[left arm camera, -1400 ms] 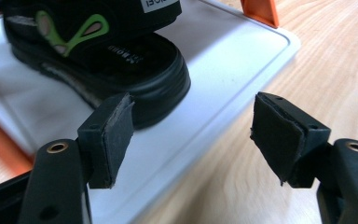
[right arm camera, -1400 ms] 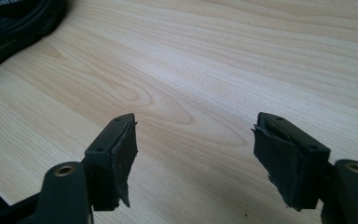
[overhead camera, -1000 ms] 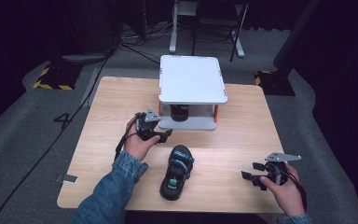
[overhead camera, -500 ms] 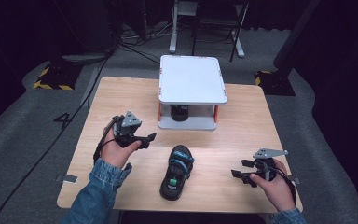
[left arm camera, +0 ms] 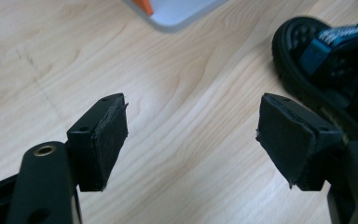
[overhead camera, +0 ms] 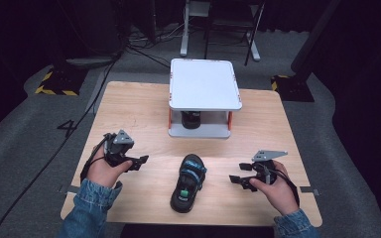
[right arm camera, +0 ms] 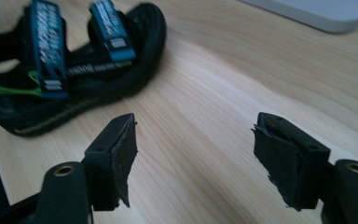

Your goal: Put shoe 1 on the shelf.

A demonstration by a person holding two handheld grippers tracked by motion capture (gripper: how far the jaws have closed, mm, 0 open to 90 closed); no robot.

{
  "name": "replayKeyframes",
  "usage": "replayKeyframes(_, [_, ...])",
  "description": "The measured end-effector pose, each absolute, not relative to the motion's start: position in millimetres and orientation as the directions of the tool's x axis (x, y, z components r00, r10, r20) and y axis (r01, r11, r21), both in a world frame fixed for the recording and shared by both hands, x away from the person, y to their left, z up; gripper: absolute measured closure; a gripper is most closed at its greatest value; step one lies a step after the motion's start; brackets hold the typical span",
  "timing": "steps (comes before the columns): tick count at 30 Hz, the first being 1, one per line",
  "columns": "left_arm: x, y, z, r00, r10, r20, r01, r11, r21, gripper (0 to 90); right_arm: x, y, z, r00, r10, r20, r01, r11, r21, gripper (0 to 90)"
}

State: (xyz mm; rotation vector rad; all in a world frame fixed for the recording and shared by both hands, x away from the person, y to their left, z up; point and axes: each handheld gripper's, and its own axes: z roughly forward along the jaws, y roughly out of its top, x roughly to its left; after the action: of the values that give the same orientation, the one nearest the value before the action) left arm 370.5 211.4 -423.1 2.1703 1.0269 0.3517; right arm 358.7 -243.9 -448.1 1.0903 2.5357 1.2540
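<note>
Both pairs of jaws stand apart with nothing between them as a person in denim sleeves holds a gripper in each hand over a wooden table [overhead camera: 129, 109]. Seen from the high view, the left gripper [overhead camera: 140, 162] hovers near the table's left side, pointing inward toward a black sandal [overhead camera: 188, 182] with blue straps that lies on the near middle of the tabletop, toe end toward the far side. The right gripper [overhead camera: 234, 179] sits on the opposite side of the sandal, also aimed inward at it; neither touches the shoe, and each is a short way off from it. Beyond the sandal stands a small white two-tier shelf [overhead camera: 204, 83] with orange posts, a dark object tucked under its top board. From the left gripper view, the left gripper [left arm camera: 191, 135] shows two black padded jaws spread wide over bare wood, the sandal [left arm camera: 326, 51] off to the upper right, near the right-hand jaw, and a corner of the shelf [left arm camera: 177, 11] at the top edge. From the right gripper view, the right gripper [right arm camera: 193, 156] has its jaws parted, having just eased a little wider, with only wood grain between them; the sandal [right arm camera: 79, 70] lies at upper left, its blue straps and green lining facing the camera, and the shelf's base [right arm camera: 307, 11] runs along the top right.
</note>
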Motion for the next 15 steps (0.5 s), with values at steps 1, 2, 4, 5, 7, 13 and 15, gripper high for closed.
replayKeyframes(1, [367.2, 218.0, -426.7, 0.637, 0.769, -0.049, 0.583, -0.438, 0.684, 24.4, 359.9, -238.4, -446.6, -0.732, 0.645, 0.221, 0.557, 0.378, 0.739, 25.2])
replayKeyframes(2, [365.6, 221.2, -428.3, 0.629, 0.776, -0.052, 0.592, -0.434, 0.680, 24.3, 360.7, -235.0, -445.7, -0.736, 0.639, 0.221, 0.549, 0.375, 0.747, 24.1])
replayKeyframes(4, [362.6, 227.3, -431.0, 0.614, 0.786, -0.070, 0.618, -0.423, 0.663, 23.1, 361.5, -225.0, -443.3, -0.751, 0.622, 0.220, 0.533, 0.375, 0.759, 22.9])
replayKeyframes(5, [361.3, 229.6, -432.9, 0.607, 0.791, -0.076, 0.626, -0.417, 0.659, 22.4, 361.4, -220.1, -442.5, -0.760, 0.612, 0.219, 0.523, 0.375, 0.766, 22.6])
replayKeyframes(7, [358.5, 233.5, -436.3, 0.595, 0.799, -0.089, 0.646, -0.409, 0.645, 20.9, 360.8, -210.3, -440.6, -0.781, 0.587, 0.216, 0.502, 0.382, 0.776, 24.5])
replayKeyframes(13, [351.2, 243.5, -444.9, 0.566, 0.820, -0.083, 0.669, -0.398, 0.628, 18.0, 358.7, -183.6, -438.0, -0.823, 0.524, 0.218, 0.466, 0.405, 0.787, 30.6])
replayKeyframes(15, [349.1, 245.0, -446.0, 0.559, 0.825, -0.084, 0.671, -0.391, 0.629, 18.0, 358.1, -172.3, -439.7, -0.835, 0.503, 0.223, 0.456, 0.407, 0.791, 31.1])
